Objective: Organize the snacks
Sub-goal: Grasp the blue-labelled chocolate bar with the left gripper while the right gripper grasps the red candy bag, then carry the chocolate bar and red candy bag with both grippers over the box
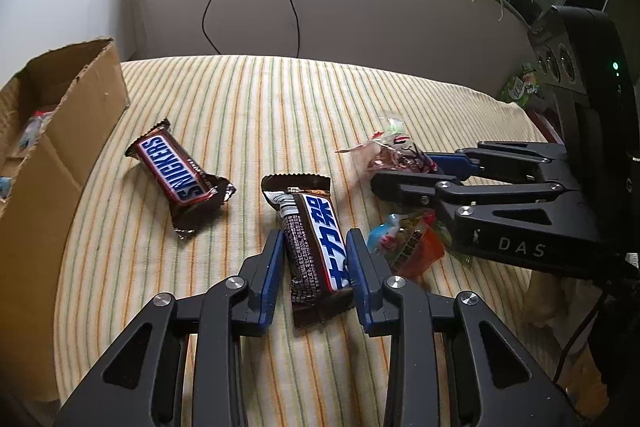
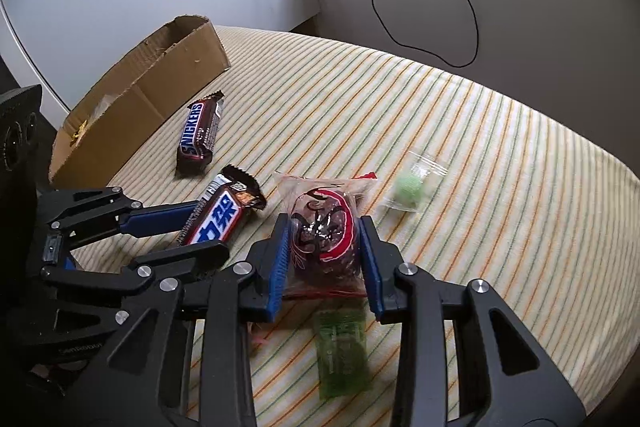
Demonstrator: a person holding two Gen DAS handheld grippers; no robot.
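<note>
Both tools at the pick-up step. Our left tool (image 1: 314, 259) straddles the Chinese-labelled Snickers bar (image 1: 314, 247), one blue pad against each long side; we judge it closed on the bar, which lies flat on the striped cloth (image 1: 280, 99) covering the tabletop. Our right tool (image 2: 324, 259) brackets the clear packet of dark dried fruit (image 2: 324, 235) in the same way, its pads pressing the film on both sides, so we read it as gripping that packet, which also rests on the cloth.

A second Snickers bar (image 1: 180, 171) lies free between the held bar and the cardboard box (image 1: 60, 155), which stands at the left edge of the cloth with a few small items already inside. Other loose snacks lie about: a green wrapped sweet (image 2: 342, 355) just below the right tool, a small clear bag with a pale green piece (image 2: 408, 191) well to its right, and an orange jelly cup (image 1: 416, 251) under the right tool in the left view.

We judge the sorting to be partly done. The next move calls for lifting each snack clear of the cloth and carrying it left to the box. The two tools sit close together, so the lifts should avoid a collision, and the soft packet may sag or slip in the right tool.
</note>
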